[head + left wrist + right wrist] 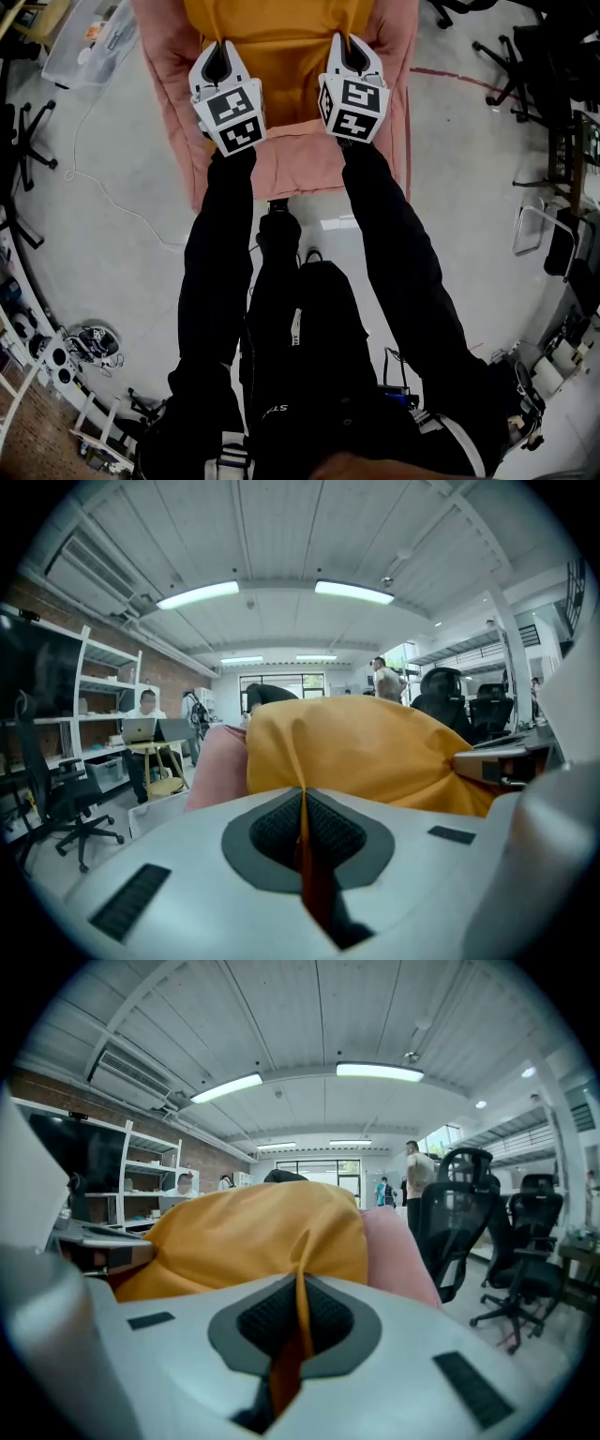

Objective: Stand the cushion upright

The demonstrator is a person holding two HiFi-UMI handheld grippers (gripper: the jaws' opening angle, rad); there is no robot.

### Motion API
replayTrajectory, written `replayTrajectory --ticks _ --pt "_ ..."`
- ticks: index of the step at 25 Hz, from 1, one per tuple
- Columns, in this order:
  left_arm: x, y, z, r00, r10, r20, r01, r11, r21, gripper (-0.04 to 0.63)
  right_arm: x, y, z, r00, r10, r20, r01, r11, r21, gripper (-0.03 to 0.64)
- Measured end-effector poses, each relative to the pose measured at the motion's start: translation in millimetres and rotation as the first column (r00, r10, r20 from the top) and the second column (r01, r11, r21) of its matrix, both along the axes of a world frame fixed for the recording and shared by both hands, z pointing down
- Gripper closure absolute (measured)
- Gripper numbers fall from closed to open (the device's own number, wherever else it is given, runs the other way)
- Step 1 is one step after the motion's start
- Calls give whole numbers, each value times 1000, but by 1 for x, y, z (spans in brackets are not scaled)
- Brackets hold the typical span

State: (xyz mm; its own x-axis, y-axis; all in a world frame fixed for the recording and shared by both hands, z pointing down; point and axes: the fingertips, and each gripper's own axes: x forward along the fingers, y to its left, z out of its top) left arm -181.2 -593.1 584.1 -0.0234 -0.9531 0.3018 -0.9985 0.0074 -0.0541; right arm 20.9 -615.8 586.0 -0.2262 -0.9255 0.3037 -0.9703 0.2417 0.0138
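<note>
An orange cushion (277, 52) lies on a pink padded seat (309, 159) at the top of the head view. My left gripper (219, 54) is shut on the cushion's near edge on the left side. My right gripper (351, 47) is shut on the same edge on the right side. In the left gripper view a fold of the orange cushion (366, 752) runs pinched between the dark pads (281, 827). The right gripper view shows the cushion (253, 1237) bulging ahead, its fabric pinched between that gripper's pads (323, 1314). The cushion's far part is cut off by the picture's top edge.
The pink seat's edge (217, 766) shows beside the cushion. Office chairs (459, 1222) stand to the right, another chair (56, 799) to the left. A clear plastic bin (94, 42) sits on the floor left of the seat. A white cable (112, 202) trails across the floor. People stand and sit far off.
</note>
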Motion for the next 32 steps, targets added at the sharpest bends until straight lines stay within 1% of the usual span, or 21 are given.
replayTrajectory --ticks 3,10,13,17,21,24,28,32 --pt "-2 -6 25 1000 -1 -12 0 999 -33 588 -3 -5 24 1000 0 -8 -1 1000 -29 597" --pt "-2 6 78 999 -6 -35 2 993 -114 588 -1 5 78 1000 6 -30 -9 994 -105 597" --pt "-1 8 108 999 -2 -36 -4 985 -174 586 1 5 101 999 0 -50 -7 989 -145 597" --pt "-2 7 144 999 17 -32 -25 968 -251 586 2 4 132 998 -9 -66 -4 981 -195 597" --pt "-8 8 168 1000 16 -20 -21 956 -294 584 -2 6 153 998 -16 -63 2 975 -223 595" --pt "-10 9 181 1000 21 -5 -21 950 -312 572 -2 8 164 998 -21 -59 6 970 -244 587" --pt "-12 7 186 1000 20 17 -13 944 -328 544 0 8 169 998 -25 -64 8 966 -257 562" --pt "-12 22 172 1000 6 25 3 939 -344 491 9 22 155 998 -12 -62 -5 965 -263 477"
